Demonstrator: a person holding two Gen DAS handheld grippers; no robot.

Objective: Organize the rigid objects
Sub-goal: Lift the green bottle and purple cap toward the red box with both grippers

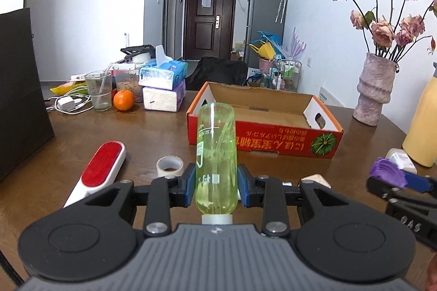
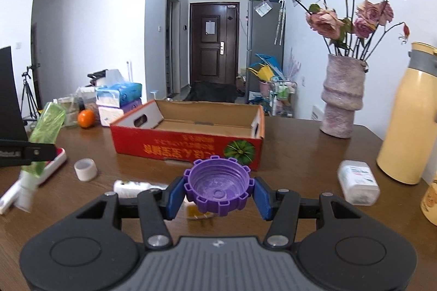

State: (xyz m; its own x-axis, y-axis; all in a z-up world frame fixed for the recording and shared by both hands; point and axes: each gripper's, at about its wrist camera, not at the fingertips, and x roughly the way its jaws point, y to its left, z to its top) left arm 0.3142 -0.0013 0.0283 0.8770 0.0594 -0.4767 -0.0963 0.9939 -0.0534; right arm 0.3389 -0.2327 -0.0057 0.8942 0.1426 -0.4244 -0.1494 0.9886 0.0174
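Observation:
My left gripper (image 1: 215, 188) is shut on a clear green bottle (image 1: 215, 154), white cap toward the camera, held above the brown table. That bottle (image 2: 46, 127) also shows at the left edge of the right wrist view. My right gripper (image 2: 217, 192) is shut on a purple toothed cap (image 2: 218, 185), its hollow side facing the camera. The purple cap (image 1: 387, 172) appears at the right of the left wrist view. An open red cardboard box (image 1: 262, 121) (image 2: 191, 135) lies ahead of both grippers, with only its bare floor visible.
On the table lie a red lint brush (image 1: 101, 170), a tape roll (image 1: 170, 165) (image 2: 85, 168), a white pill container (image 2: 357, 185) and a small white tube (image 2: 136, 187). A vase of roses (image 2: 341, 99), a yellow flask (image 2: 407, 121), tissue packs (image 1: 164, 86), an orange (image 1: 123, 99) and a glass (image 1: 99, 93) stand farther back.

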